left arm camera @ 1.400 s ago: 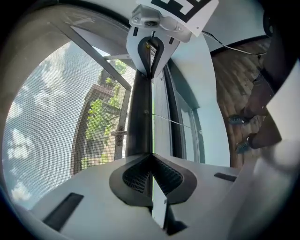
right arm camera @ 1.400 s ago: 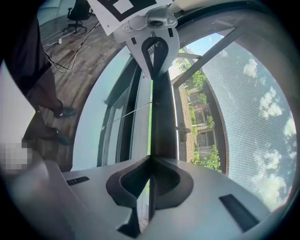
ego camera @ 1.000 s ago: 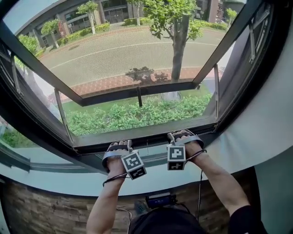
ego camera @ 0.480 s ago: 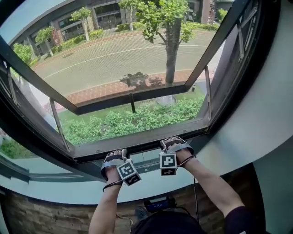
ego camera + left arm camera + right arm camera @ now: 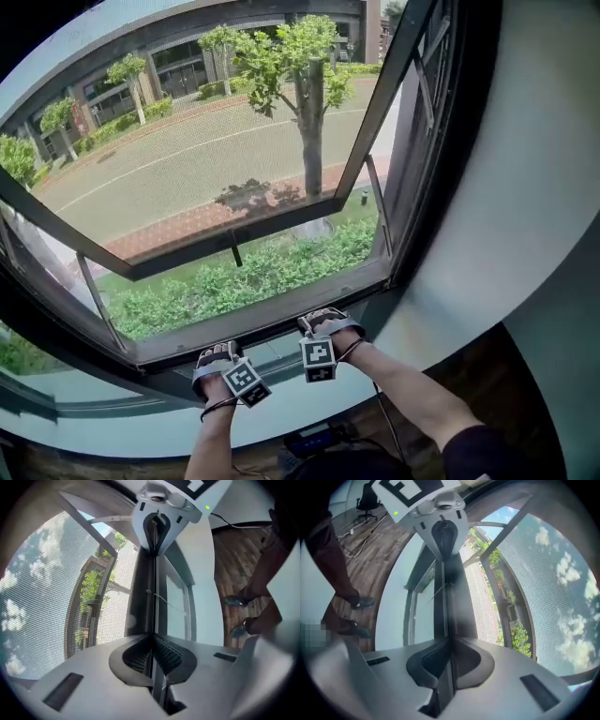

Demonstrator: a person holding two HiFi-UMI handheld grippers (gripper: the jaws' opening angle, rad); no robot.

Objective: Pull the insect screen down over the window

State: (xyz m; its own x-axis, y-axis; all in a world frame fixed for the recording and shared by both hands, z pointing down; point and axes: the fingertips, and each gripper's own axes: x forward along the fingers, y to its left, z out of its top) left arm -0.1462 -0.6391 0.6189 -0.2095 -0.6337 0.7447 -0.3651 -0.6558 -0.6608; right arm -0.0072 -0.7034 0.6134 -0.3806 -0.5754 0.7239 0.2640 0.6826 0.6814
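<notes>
Left gripper and right gripper fingers pinch the screen bar.

Probably an office room on an upper floor, though little of it shows. A black swivel chair stands on a wood-plank floor with loose cables trailing across it. The big window looks down on a road, a street tree and a clipped hedge.

left gripper: lower in the frame, now bottom centre-left
right gripper: lower too, slightly further left
bottom bar of the insect screen: comes down with both grippers
tree: shifts left in the upper frame
</notes>
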